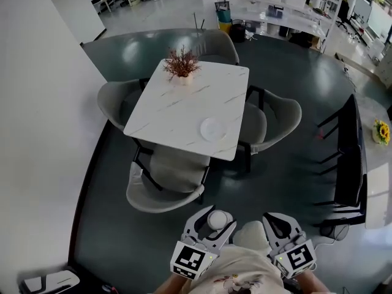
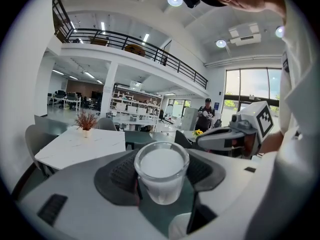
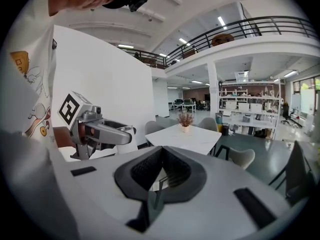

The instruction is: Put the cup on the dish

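A white marble tabletop [image 1: 177, 109] stands mid-frame on a glossy dark teal floor [image 1: 282, 182], ringed by four grey chairs [image 1: 164, 188]. A white wall [image 1: 37, 133] fills the left side. White shelving [image 1: 288, 8] lines the upper right, and a black-railed mezzanine [image 2: 140, 44] runs overhead.

Square white marbled tabletop [image 1: 184, 103], two items carried.
A potted plant [image 1: 181, 65] with reddish-brown foliage stands upright near the far edge. A round white dish [image 1: 212, 128] lies flat well apart from the plant, toward the near right corner.
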`<state>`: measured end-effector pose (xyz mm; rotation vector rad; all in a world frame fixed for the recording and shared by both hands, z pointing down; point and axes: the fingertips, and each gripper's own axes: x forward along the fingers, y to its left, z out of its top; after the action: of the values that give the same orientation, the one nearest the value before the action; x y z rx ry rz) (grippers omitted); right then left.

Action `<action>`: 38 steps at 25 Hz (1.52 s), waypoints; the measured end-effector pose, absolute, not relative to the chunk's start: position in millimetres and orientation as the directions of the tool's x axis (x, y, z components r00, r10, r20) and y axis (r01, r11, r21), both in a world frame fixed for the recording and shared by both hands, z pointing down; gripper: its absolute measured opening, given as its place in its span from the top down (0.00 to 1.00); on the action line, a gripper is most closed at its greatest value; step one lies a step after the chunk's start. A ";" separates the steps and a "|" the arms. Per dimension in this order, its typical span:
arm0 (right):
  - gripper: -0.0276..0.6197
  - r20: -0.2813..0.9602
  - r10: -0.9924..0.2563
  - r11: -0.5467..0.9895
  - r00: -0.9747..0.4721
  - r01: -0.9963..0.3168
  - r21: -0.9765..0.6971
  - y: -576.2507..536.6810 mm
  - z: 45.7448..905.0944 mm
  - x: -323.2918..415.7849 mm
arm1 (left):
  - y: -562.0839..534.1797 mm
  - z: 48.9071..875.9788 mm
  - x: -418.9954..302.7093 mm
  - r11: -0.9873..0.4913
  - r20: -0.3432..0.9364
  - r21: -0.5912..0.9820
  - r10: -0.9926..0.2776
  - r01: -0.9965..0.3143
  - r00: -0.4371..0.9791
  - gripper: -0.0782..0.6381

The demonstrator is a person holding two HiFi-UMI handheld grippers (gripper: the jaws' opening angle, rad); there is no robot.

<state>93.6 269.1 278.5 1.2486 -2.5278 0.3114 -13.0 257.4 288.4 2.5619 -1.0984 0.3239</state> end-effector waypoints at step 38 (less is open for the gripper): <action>0.95 0.247 -0.631 0.735 -0.736 -0.669 -0.116 64.1 264.9 102.2 | 57.9 306.5 23.8 -0.614 0.432 0.237 -0.627 -0.753 0.648 0.50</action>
<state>102.2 64.1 264.9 1.0393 -2.7451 0.2925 23.8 57.9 306.5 2.4710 -1.0888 0.4332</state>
